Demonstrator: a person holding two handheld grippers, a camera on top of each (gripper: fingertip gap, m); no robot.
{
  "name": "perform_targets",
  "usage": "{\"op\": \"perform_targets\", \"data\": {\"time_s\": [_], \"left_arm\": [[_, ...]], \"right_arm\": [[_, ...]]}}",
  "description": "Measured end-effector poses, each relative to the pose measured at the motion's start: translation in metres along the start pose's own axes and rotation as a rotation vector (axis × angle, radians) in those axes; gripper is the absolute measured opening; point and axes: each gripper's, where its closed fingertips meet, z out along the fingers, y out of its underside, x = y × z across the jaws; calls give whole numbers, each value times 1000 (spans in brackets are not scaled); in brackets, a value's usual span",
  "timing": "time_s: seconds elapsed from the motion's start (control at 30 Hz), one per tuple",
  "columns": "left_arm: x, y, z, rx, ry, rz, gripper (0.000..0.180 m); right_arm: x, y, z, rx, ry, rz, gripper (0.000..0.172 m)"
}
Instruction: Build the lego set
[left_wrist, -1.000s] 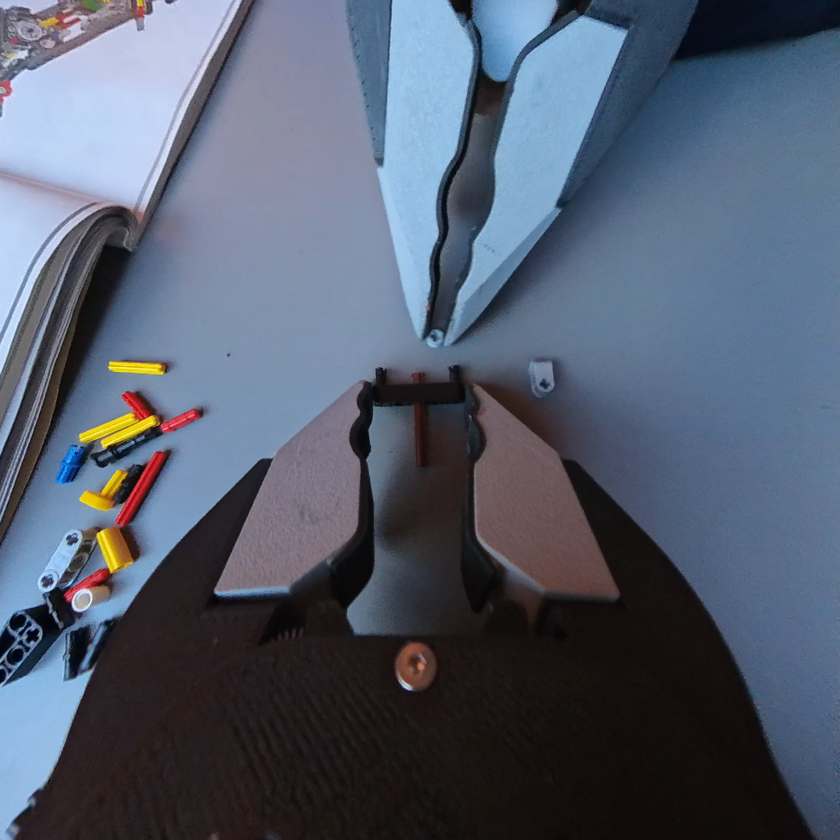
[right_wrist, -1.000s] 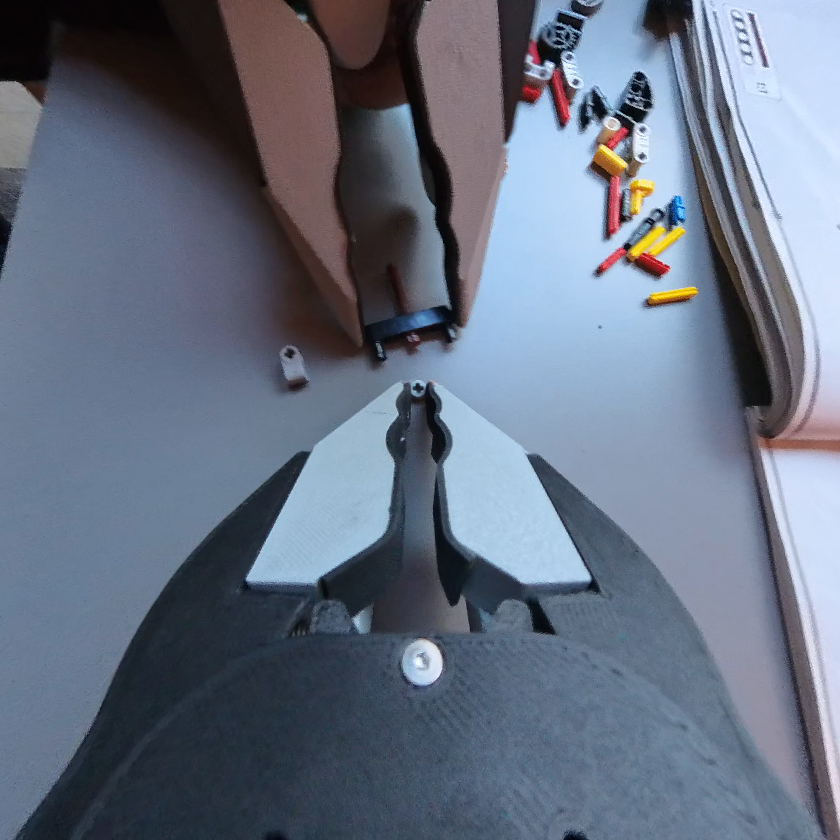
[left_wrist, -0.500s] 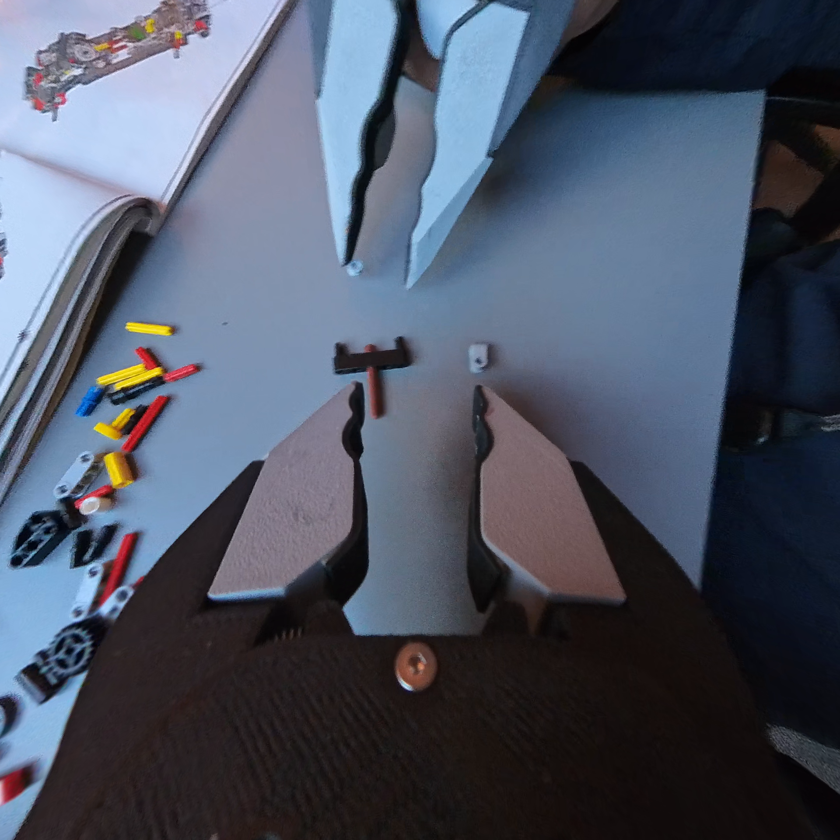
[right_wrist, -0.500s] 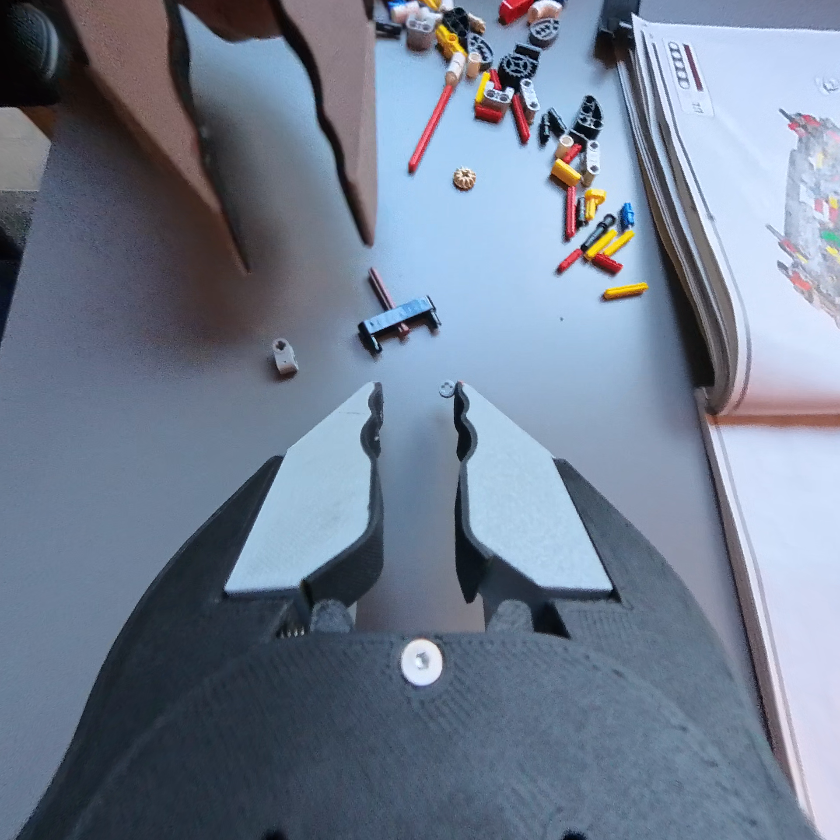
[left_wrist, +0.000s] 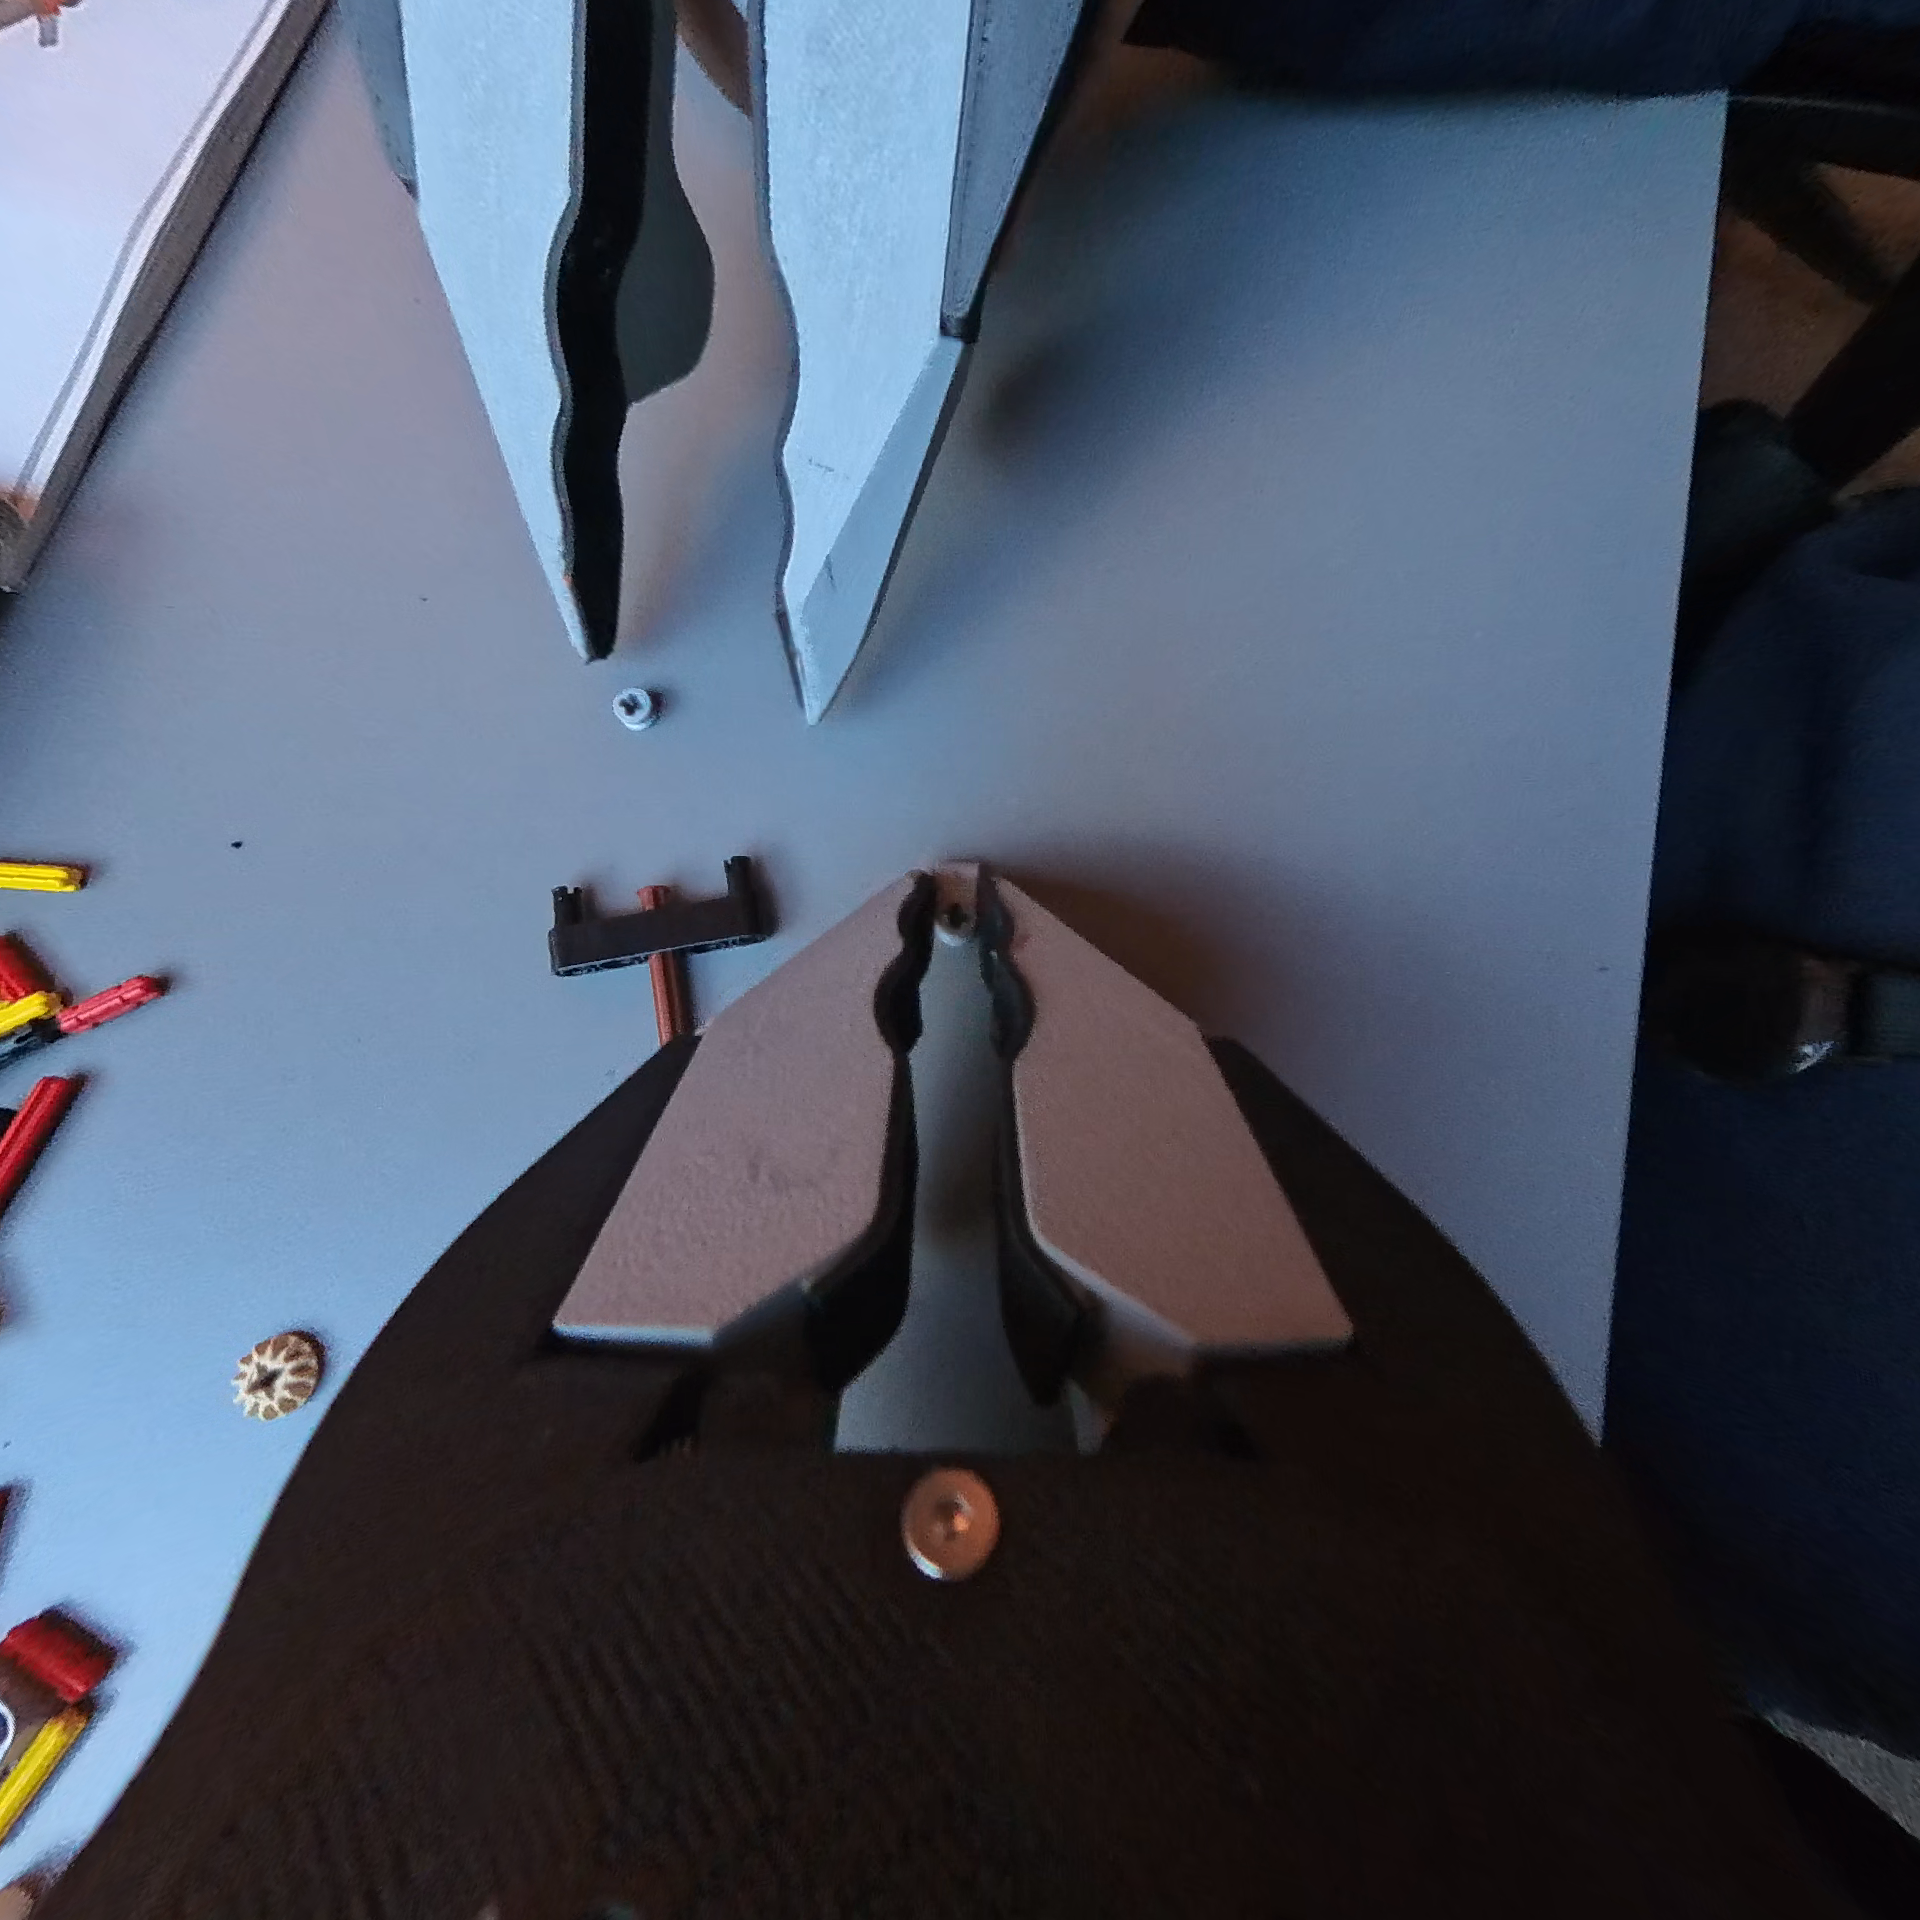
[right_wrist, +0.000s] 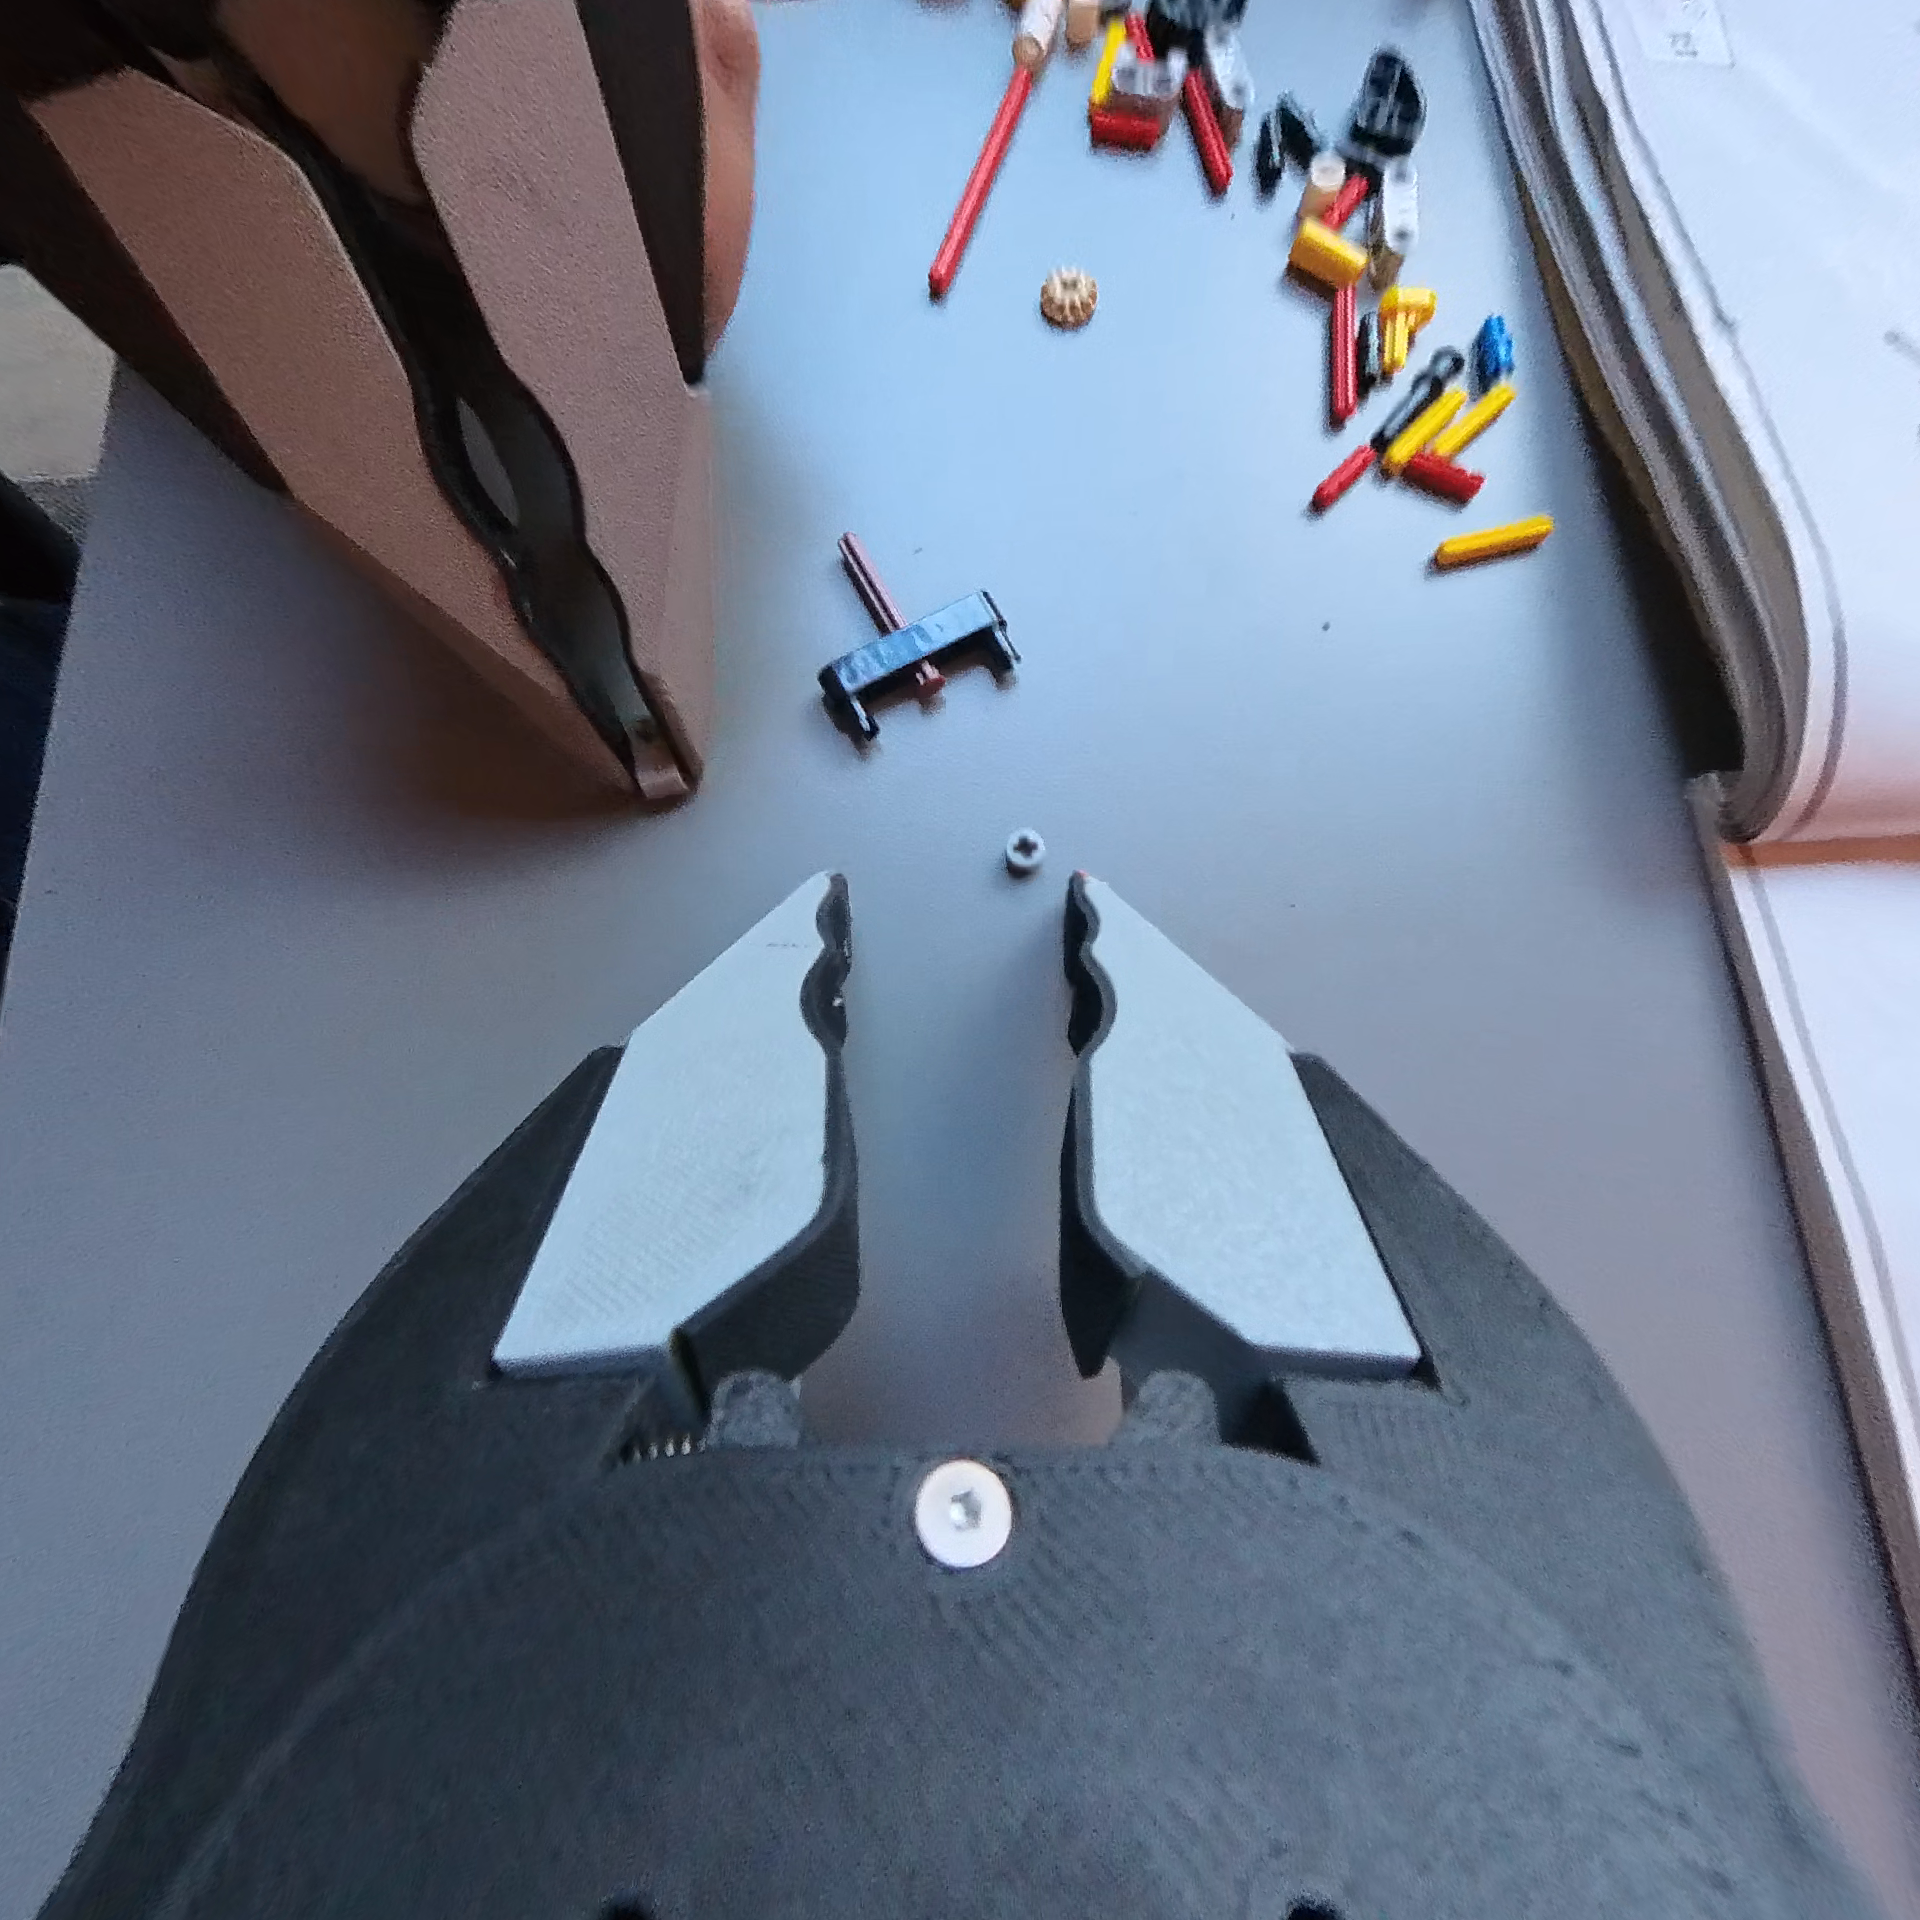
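Grey worktop (right_wrist: 1247, 1039) beneath: your left claw (left_wrist: 954, 914) pinches a small grey connector (left_wrist: 953, 928) (keep squeezing evenly), while your right claw (right_wrist: 956, 904) gapes empty just behind a round grey bush (right_wrist: 1025, 854)

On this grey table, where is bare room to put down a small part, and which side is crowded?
Bare: the table between the left claw and its far edge beside the person's dark clothing, and the strip between the black beam with its brown axle and the open booklet. Crowded: the loose coloured pins near the booklet.
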Motion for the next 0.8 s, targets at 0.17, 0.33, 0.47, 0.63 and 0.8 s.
{"op": "perform_targets", "data": {"time_s": [0.17, 0.33, 0.47, 0.63, 0.8], "left_arm": [[-7, 3, -4, 34, -58, 11, 6], [-10, -8, -17, 142, -97, 10, 5], [-2, -19, -28, 256, 10, -149, 6], [8, -28, -39, 385, 283, -528, 5], [16, -35, -50, 477, 511, -735, 6]], "right_arm": [[-2, -12, -9, 68, 20, -26, 38], [-38, -30, -10, 170, -58, -143, 23], [-55, -43, -9, 209, 14, -296, 19], [-68, -53, -12, 211, 110, -468, 12], [-73, -56, -15, 212, 173, -565, 3]]}}
